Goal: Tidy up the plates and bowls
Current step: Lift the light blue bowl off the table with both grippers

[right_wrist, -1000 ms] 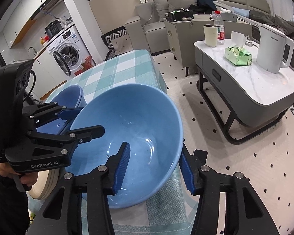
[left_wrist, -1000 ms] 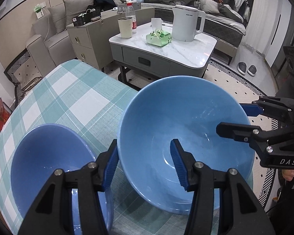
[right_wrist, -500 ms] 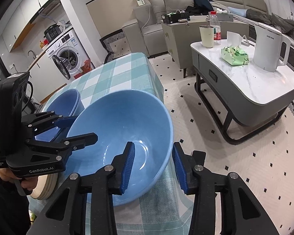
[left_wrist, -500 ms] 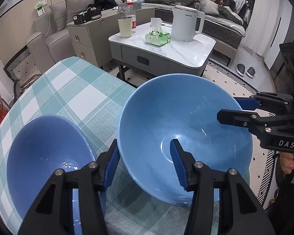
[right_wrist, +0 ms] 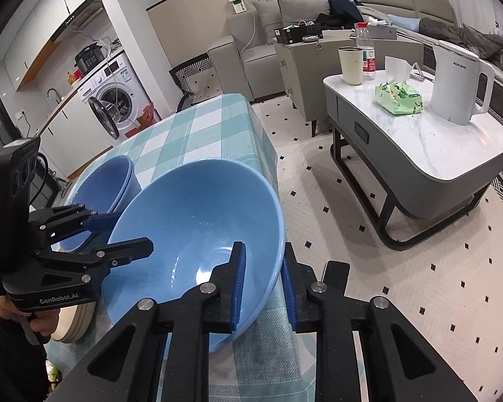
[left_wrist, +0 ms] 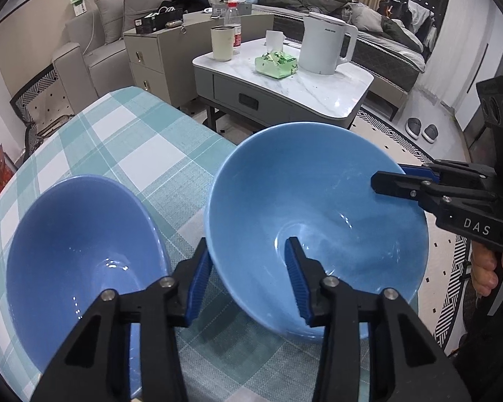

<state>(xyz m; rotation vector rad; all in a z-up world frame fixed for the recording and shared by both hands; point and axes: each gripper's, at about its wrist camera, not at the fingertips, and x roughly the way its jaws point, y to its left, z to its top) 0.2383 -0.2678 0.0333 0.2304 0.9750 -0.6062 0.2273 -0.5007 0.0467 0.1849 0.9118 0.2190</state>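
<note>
A large light blue bowl stands on the teal checked table, near its edge. My right gripper is shut on the bowl's near rim, one pad inside and one outside; the left wrist view shows the right gripper at the bowl's right rim. My left gripper straddles the opposite rim. Its jaws are closing, with a gap still showing at the inner pad. A darker blue bowl sits just left of it; in the right wrist view this looks like two stacked bowls.
Beige plates are stacked under the left gripper at the table's near corner. Past the table edge is tiled floor, then a marble coffee table with a white kettle, tissue pack and cup. A person's hand holds the right gripper.
The right jaws have closed onto the light blue bowl's rim. The left jaws have narrowed around the other rim. Neither hand has shifted noticeably.
</note>
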